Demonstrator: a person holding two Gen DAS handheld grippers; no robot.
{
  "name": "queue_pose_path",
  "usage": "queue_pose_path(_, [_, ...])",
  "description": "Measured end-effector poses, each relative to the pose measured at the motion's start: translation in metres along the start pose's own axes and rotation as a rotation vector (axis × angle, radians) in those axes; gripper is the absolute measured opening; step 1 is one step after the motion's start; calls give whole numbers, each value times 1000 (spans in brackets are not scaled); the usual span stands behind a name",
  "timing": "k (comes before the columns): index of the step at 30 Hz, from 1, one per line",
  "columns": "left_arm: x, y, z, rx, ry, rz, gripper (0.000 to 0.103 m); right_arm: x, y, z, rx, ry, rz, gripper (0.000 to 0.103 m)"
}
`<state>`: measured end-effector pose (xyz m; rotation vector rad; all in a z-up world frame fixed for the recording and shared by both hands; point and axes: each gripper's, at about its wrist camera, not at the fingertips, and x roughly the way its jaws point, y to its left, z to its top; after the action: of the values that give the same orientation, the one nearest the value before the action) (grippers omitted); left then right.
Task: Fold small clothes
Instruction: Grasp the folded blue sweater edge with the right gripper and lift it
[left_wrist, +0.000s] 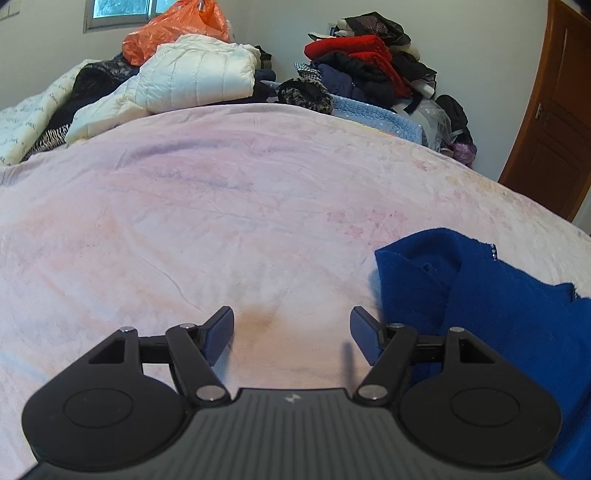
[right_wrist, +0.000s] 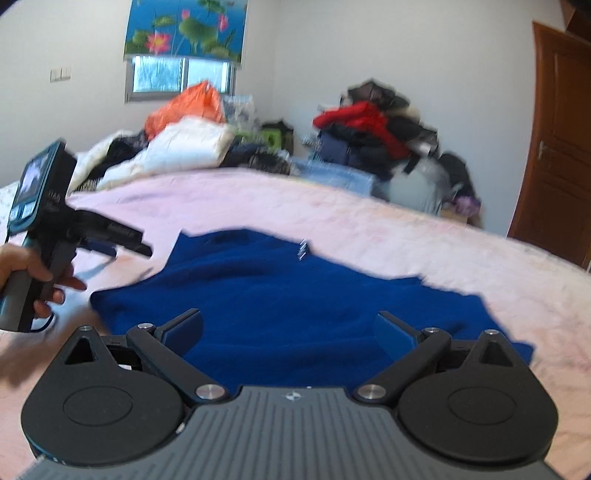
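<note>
left wrist view: black fingers of the left gripper (left_wrist: 291, 328) stand wide apart with nothing between them, above the pink bed cover (left_wrist: 221, 206). the blue garment (left_wrist: 480, 295) lies on the cover just to the right of the right finger, partly behind it. at the far edge of the bed sit a white padded jacket (left_wrist: 199, 74), an orange bag (left_wrist: 177, 29) and a pile of red and dark clothes (left_wrist: 369, 66).

right wrist view, a little blurred: the right gripper (right_wrist: 288, 332) is also spread wide and holds nothing, over the near part of the blue garment (right_wrist: 280, 288), which lies crumpled on the cover. at the left, a hand (right_wrist: 33, 277) grips the left gripper's handle, beside the garment's left edge. a brown door (right_wrist: 554, 147) is at the right.
</note>
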<state>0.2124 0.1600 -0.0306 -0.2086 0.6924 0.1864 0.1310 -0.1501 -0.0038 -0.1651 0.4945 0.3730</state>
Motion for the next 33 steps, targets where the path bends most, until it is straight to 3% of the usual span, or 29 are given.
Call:
queue_pose_path(4, [-2,-1,9,49,-1,-83,73,6,33,1,-64,11,33,100])
queue_pose_path(8, [3,2,34,63,30,-285,87,19,79,-2,-267,66,0,100])
queue_pose_path(11, [13,4,52,49,44,-404,87,29,108,-6,-385,77,-2,99])
queue_pose_path(16, [45,-5,69,85,155,-524,87,46,143,-16,-488,97,-46,99])
queue_pose_path(21, [76,-20,71,68,283,-678,87,60,166,-31,-569,36,-179,98])
queue_pose_path(25, [93,-51,69,141,342,-752,87,70,171,-29,-584,10,-221,98])
queue_pose_path(27, [101,-69,68,186,364,-734,87,76,173,-27,-586,11,-219,89])
queue_pose_path(30, [109,-87,68,229,342,-662,86,81,175,-23,-592,20,-191,67])
queue_pose_path(32, [109,-92,69,243,325,-633,82,83,179,-22,-599,40,-167,41])
queue_pose_path(33, [109,-94,69,249,319,-626,75,82,179,-22,-600,47,-156,35])
